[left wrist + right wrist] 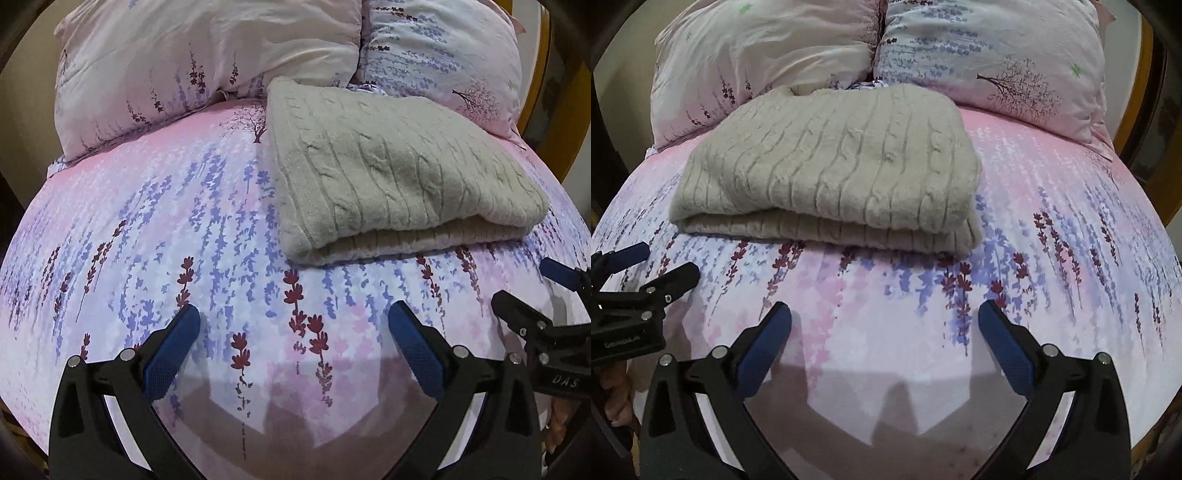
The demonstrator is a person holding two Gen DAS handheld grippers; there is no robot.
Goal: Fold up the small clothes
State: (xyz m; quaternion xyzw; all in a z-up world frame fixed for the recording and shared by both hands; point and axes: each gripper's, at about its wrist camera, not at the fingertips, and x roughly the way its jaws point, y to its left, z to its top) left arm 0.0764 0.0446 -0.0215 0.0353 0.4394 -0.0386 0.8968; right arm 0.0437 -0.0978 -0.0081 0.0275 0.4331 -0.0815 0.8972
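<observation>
I judge the sweater (pixel 827 162) on the bed (pixel 1052 206) folded; my left gripper (pixel 293 325) and right gripper (pixel 884 321) hover wide apart, empty; next, another garment.

A grey cable-knit sweater (pixel 827 162) lies folded into a thick rectangle on the bed (pixel 1052 206), whose cover is pink and lilac with printed lavender sprigs. Behind it, toward 12 o'clock, two matching pillows (pixel 990 55) lean side by side, and the sweater's far edge is just beside them. The right tool (pixel 884 317) hovers at 6 o'clock over bare cover, its blue-padded fingers (pixel 1001 343) spread wide with nothing between them. At 9 o'clock, part of the left tool (pixel 631 269) enters the view, well apart from the sweater.
</observation>
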